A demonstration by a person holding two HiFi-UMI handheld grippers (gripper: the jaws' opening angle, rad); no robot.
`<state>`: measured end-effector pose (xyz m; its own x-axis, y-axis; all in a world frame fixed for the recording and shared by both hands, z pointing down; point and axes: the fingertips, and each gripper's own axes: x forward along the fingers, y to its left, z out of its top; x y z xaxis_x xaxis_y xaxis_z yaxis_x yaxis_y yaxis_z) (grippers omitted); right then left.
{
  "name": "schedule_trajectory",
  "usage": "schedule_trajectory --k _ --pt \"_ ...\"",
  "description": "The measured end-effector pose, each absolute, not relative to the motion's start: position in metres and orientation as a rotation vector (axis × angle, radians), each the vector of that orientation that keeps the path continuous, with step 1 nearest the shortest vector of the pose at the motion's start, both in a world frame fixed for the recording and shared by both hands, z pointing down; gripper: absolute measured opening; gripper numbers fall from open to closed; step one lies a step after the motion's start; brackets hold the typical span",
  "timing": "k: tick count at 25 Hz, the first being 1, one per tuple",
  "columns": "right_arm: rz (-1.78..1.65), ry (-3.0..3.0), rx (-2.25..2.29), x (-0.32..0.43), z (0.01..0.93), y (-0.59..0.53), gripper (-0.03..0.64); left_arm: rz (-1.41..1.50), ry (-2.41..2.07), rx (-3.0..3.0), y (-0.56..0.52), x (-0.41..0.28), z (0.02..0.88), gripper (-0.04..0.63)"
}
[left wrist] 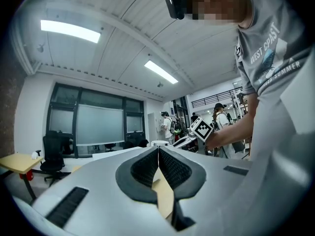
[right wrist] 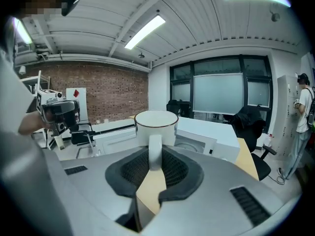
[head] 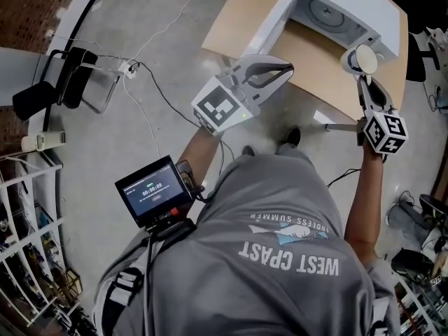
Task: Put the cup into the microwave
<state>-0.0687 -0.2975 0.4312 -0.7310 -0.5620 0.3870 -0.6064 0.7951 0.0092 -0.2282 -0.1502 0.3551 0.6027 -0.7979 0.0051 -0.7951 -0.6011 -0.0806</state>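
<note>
Jaws of your right gripper (right wrist: pixel 153 157) are clenched on the handle of the white cup (right wrist: pixel 156 126). The cup stands upright just past the fingertips, mouth up, held in the air and resting on nothing. In your head view the cup hangs above the right part of the wooden table (head: pixel 315 54), at the front right corner of the white microwave (head: pixel 381 19) and not inside it. The microwave's door (head: pixel 269 26) is swung open to the left, and the round turntable (head: pixel 325 11) shows in the cavity. In the right gripper view the open cavity lies behind the cup, to its right. Your left gripper (left wrist: pixel 158 154) is held level near the table's near edge, in front of the open door. Its jaws are pressed together with nothing between them. A small lit screen (head: pixel 150 191) sits by your left forearm.
</note>
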Motion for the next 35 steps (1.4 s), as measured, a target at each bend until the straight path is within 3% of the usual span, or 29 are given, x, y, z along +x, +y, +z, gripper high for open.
schedule_trajectory --k 11,21,35 --pt "0.215 -2.596 0.805 -0.104 0.461 -0.294 0.066 -0.004 1.446 -2.773 -0.139 -0.229 0.367 0.021" --pt "0.381 -2.483 0.903 -0.131 0.560 -0.415 0.066 -0.098 1.597 -2.820 -0.173 -0.244 0.399 0.021" --pt "0.360 -2.409 1.083 -0.150 0.646 -0.567 0.066 -0.191 1.723 -2.830 -0.218 -0.252 0.425 0.021"
